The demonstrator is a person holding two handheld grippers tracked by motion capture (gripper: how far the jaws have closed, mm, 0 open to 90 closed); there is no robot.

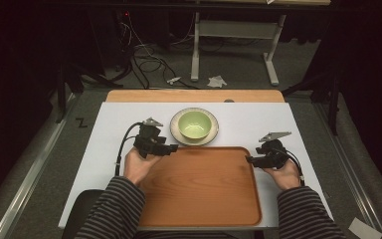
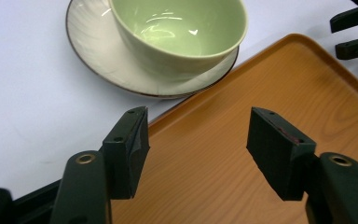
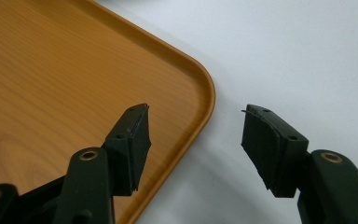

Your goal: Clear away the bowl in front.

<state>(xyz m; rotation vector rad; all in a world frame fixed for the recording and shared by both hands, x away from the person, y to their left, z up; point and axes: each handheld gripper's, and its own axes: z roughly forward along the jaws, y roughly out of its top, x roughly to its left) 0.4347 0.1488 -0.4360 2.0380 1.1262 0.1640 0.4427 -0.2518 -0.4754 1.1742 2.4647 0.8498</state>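
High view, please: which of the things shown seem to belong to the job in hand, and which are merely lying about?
Likely in the job:
- pale green ceramic bowl on its cream saucer
- orange-brown wooden tray
- left gripper and right gripper, both open at the tray's far corners

Lying about:
- crumpled paper and cables on the floor

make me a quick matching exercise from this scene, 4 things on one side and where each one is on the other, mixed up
Things:
1. green bowl
2. saucer
3. left gripper
4. right gripper

Places:
A. at the wooden tray's far right corner, jaws open
B. on the white table, just beyond the tray
C. sitting on the saucer
D. at the tray's far left corner, jaws open

Pairs: 1-C, 2-B, 3-D, 4-A
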